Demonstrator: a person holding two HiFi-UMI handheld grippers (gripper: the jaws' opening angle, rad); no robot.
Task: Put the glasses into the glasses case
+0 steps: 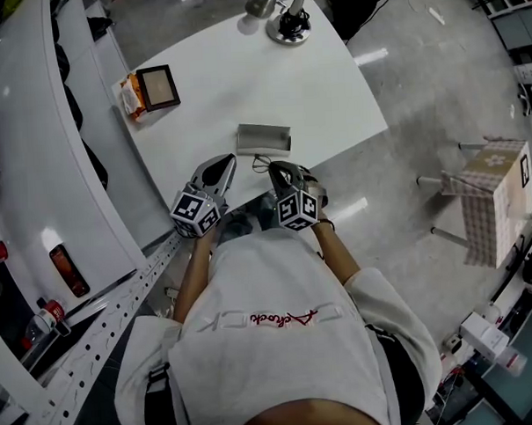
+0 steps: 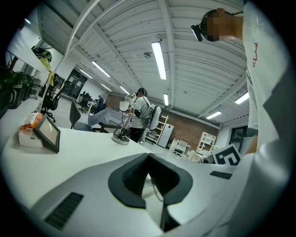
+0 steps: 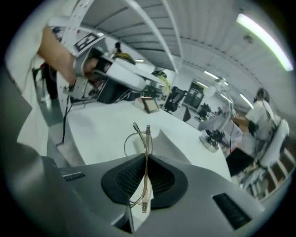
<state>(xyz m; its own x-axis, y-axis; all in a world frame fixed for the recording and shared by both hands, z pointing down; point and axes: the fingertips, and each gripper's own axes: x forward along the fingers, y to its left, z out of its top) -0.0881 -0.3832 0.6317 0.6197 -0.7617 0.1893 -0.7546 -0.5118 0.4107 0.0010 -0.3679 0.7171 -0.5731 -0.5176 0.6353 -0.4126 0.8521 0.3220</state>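
Observation:
The thin wire-framed glasses (image 3: 145,139) stand on edge between the pads of my right gripper (image 3: 147,156), which is shut on them. In the head view the glasses (image 1: 262,162) show just ahead of that gripper (image 1: 277,166), near the table's front edge. The grey glasses case (image 1: 264,139) lies open right behind them; in the right gripper view the case (image 3: 175,144) sits past the jaws. My left gripper (image 1: 226,163) is beside the right one, its tips together (image 2: 148,156). A thin dark wire shows in its slit; I cannot tell what it is.
On the white table (image 1: 243,85) a small framed panel (image 1: 157,87) and an orange packet (image 1: 131,95) sit at the far left, and a desk lamp base (image 1: 289,26) at the back. A cloth-covered stool (image 1: 494,197) stands on the floor to the right.

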